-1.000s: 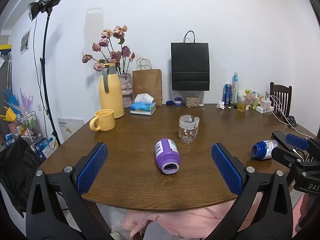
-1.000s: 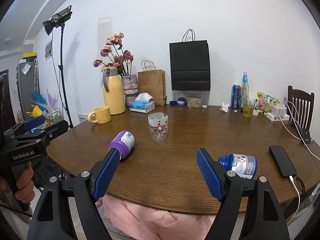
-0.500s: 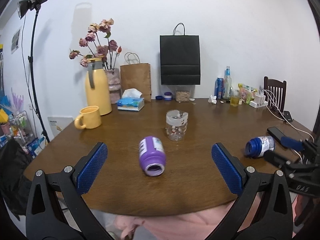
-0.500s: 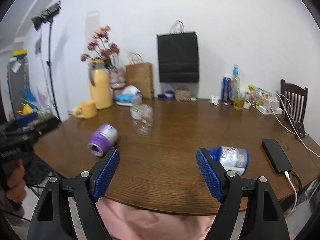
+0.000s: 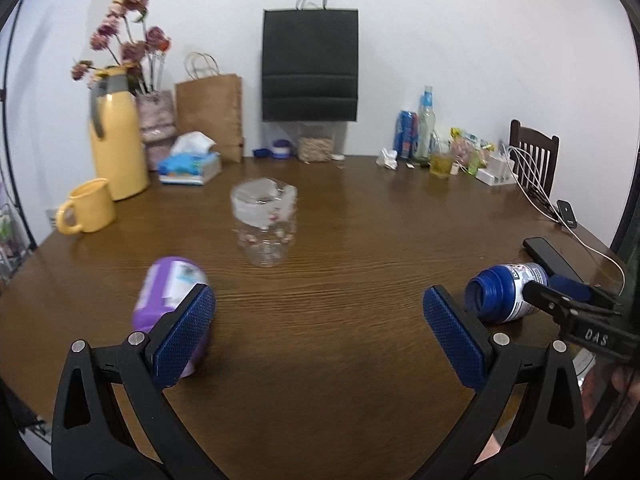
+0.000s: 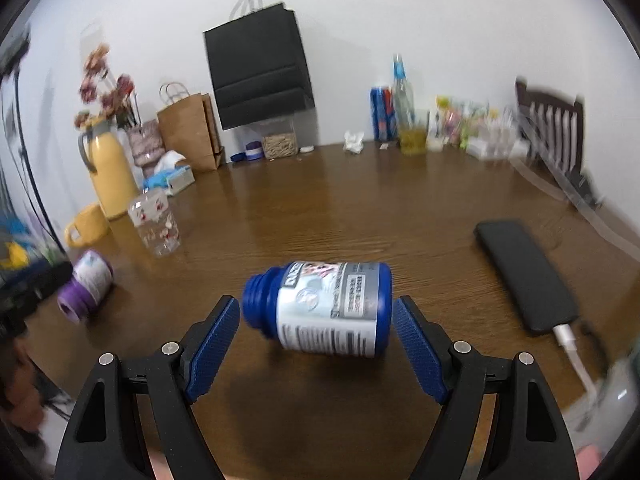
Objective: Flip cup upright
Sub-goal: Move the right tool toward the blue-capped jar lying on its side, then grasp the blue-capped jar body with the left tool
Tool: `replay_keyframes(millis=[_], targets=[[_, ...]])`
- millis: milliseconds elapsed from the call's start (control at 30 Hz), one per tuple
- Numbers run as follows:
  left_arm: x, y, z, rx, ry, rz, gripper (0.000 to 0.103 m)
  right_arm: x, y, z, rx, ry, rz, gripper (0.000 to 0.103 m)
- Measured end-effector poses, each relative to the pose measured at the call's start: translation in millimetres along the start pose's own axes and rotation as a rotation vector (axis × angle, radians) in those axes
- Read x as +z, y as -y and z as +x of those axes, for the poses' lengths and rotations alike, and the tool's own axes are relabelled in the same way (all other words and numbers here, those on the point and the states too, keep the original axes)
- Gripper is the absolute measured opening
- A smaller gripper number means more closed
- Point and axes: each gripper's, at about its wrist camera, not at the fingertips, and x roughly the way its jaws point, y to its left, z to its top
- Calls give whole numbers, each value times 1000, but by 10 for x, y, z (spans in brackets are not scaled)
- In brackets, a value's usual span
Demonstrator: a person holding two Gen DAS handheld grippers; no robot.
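right gripper (image 6: 316,338): spread wide, blue bottle (image 6: 324,308) lying on its side between the pads, no contact | left gripper (image 5: 320,336): released, holding nothing | purple bottle (image 5: 172,292) on its side by the left pad | clear cup (image 5: 265,226) upright mid-table (image 5: 360,240)

A blue cup (image 6: 328,308) with a white label lies on its side, open mouth facing left.

Blue bottle (image 6: 328,308), purple bottle (image 5: 170,292), yellow mug (image 5: 88,206), brown table (image 5: 360,240).
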Motion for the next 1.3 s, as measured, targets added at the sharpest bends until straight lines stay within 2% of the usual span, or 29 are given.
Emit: replay_keyframes(millis=[133, 233, 333, 400, 467, 533, 567, 633, 667, 700, 767, 867, 1000, 1100, 1167, 1200, 1300], targets=[[25, 37, 223, -1, -52, -8, 103, 87, 43, 251, 103, -51, 71, 83], [13, -5, 333, 3, -91, -21, 103, 126, -117, 368, 188, -72, 82, 83], [2, -65, 428, 7, -116, -37, 103, 164, -296, 523, 326, -108, 96, 78], [1, -92, 508, 13, -137, -45, 103, 185, -379, 580, 387, -130, 112, 76], [2, -119, 554, 16, -150, -51, 103, 233, -434, 557, 417, -114, 100, 76], [33, -134, 602, 9, -162, -61, 103, 307, -452, 483, 351, -64, 56, 76], [51, -135, 627, -4, -167, -68, 103, 357, -432, 466, 290, -38, 24, 76], [90, -115, 691, -44, -182, -83, 103, 422, -402, 539, 215, -46, -16, 74], [107, -92, 731, -69, -196, -91, 103, 431, -379, 633, 164, -76, -43, 60], [120, -66, 774, -104, -217, -102, 102, 428, -367, 701, 134, -102, -63, 41], [136, -25, 838, -179, -259, -123, 100, 386, -348, 810, 101, -154, -91, 36], [136, 44, 950, -277, -313, -149, 92, 253, -398, 883, 118, -210, -110, 36], [148, 19, 1079, -348, -372, -226, 91, 128, -423, 861, 116, -231, -120, 36], [175, -5, 1189, -349, -411, -258, 92, 109, -455, 840, 138, -237, -116, 36], [199, -5, 1258, -333, -431, -238, 92, 98, -509, 839, 194, -246, -115, 36], [209, -9, 1297, -335, -454, -237, 96, 73, -529, 819, 213, -248, -113, 36], [168, -42, 1416, -342, -522, -281, 99, 33, -648, 787, 237, -251, -132, 36]])
